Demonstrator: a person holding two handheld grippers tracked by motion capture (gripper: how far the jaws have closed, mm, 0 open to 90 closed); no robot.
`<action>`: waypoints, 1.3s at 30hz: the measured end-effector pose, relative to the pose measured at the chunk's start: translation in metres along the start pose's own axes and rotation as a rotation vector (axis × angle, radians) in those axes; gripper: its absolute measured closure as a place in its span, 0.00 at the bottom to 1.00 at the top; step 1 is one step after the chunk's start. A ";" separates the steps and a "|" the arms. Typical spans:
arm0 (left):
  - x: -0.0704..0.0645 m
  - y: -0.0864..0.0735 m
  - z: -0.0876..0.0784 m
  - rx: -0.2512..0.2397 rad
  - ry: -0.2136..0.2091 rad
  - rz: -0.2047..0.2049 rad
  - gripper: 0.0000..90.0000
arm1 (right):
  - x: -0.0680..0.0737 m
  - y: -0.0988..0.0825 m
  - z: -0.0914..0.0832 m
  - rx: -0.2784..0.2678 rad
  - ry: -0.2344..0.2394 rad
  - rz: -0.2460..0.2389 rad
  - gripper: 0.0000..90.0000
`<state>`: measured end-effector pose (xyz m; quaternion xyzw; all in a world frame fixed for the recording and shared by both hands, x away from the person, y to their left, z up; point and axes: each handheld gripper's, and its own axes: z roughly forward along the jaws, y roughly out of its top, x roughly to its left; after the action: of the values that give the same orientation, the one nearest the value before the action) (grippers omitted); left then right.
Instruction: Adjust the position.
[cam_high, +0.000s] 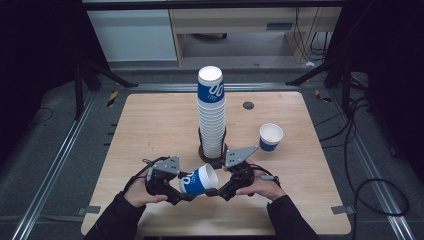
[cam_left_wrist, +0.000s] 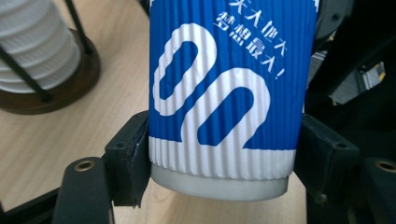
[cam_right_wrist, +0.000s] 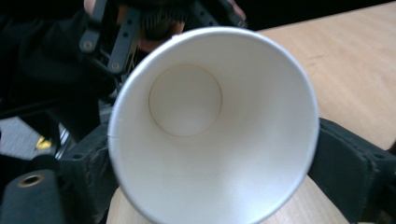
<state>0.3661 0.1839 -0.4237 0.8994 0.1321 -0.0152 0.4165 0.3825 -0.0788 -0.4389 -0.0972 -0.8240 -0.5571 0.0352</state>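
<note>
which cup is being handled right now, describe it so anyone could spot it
Start at the tall stack of blue-and-white paper cups mid-table, then look just in front of it. The ribbed blue-and-white paper cup there lies sideways between two hand-held grippers, unlike the upright lone cup to the right.

Light wood counter (cam_high: 150, 125), rounded corners, small dark round grommet (cam_high: 248, 105) near far edge. Grey carpeted floor (cam_high: 45, 150) around it. Metal rails (cam_high: 52, 165) run along floor past left and right edges. Black cables (cam_high: 372, 187) loop on floor beyond right edge. Past far edge: white cabinet (cam_high: 132, 35), beside it pale wooden desk (cam_high: 240, 20). Dark curtains (cam_high: 30, 50) both sides; surroundings dim.
</note>
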 end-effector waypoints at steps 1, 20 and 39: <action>0.001 0.000 -0.002 -0.013 0.005 -0.004 0.31 | 0.000 0.001 -0.002 -0.015 -0.005 0.004 0.10; -0.004 0.002 -0.007 -0.205 0.083 -0.009 0.31 | -0.004 0.008 -0.011 -0.160 -0.013 0.094 0.10; -0.011 0.006 0.005 -0.187 0.075 0.008 0.30 | -0.002 0.008 -0.004 -0.152 0.017 0.102 0.18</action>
<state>0.3569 0.1743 -0.4211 0.8569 0.1447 0.0327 0.4936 0.3858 -0.0801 -0.4303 -0.1369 -0.7731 -0.6162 0.0631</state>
